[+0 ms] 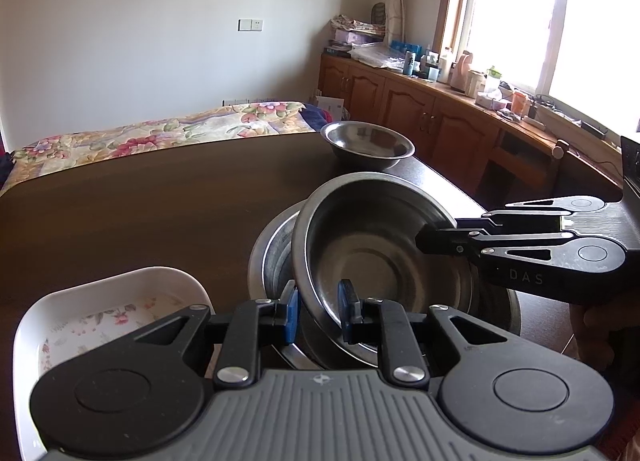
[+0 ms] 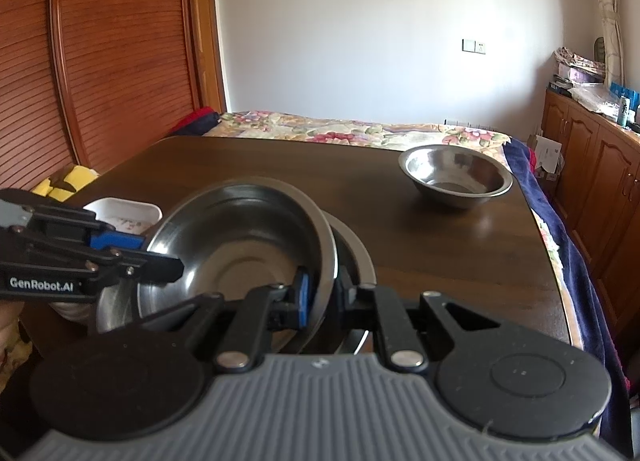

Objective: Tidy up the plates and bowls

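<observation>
Loads of bare table (image 2: pixel 248 165) ahead of me. Only that far steel bowl (image 2: pixel 456 175) blocks the right corner, white dish (image 1: pixel 120 301) crowds my left.

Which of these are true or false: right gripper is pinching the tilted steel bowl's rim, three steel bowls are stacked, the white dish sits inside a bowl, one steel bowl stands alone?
1. The right gripper is shut on the tilted steel bowl rim. True.
2. Three steel bowls are stacked. False: only the tilted one leans in the lower steel bowl.
3. The white dish sits inside a bowl. False: it is on the table beside them.
4. The far steel bowl stands alone. True.
</observation>
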